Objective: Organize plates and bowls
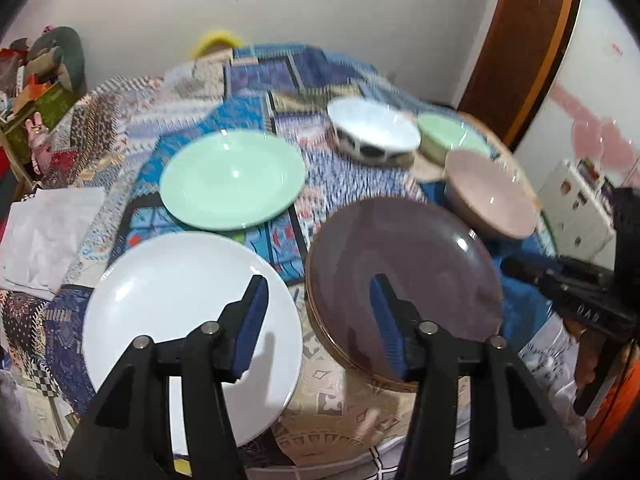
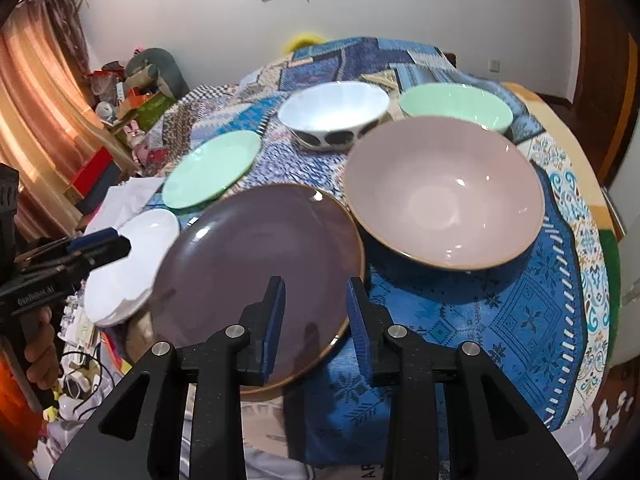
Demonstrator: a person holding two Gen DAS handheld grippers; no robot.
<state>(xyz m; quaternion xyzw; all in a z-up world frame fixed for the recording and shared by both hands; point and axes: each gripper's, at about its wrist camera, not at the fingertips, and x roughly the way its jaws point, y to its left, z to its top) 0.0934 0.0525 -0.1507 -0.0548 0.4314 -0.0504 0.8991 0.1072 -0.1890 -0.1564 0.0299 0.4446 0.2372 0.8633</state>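
Left wrist view shows a patchwork-cloth surface (image 1: 200, 128) laid, left to right, with a round white plate (image 1: 160, 300), a mint-green plate (image 1: 234, 184), a glossy brown-purple plate with a tan rim (image 1: 420, 264), a white bowl with dark spots (image 1: 374, 132), a mint-green bowl (image 1: 448, 136) and a dusty-pink bowl (image 1: 492, 196). None is stacked, so sorting appears barely begun. The left gripper (image 1: 320, 296) hangs between white and brown plates, jaws apart, holding nothing. In the right wrist view the right gripper (image 2: 316, 300) hovers at the brown plate's near rim, jaws narrowly apart, gripping nothing. The likely next move is pinching a plate's rim and lifting it onto another. Pale lettering on the left gripper's handle (image 2: 36, 300) and on the right one's (image 1: 588, 314) is too blurred to read.
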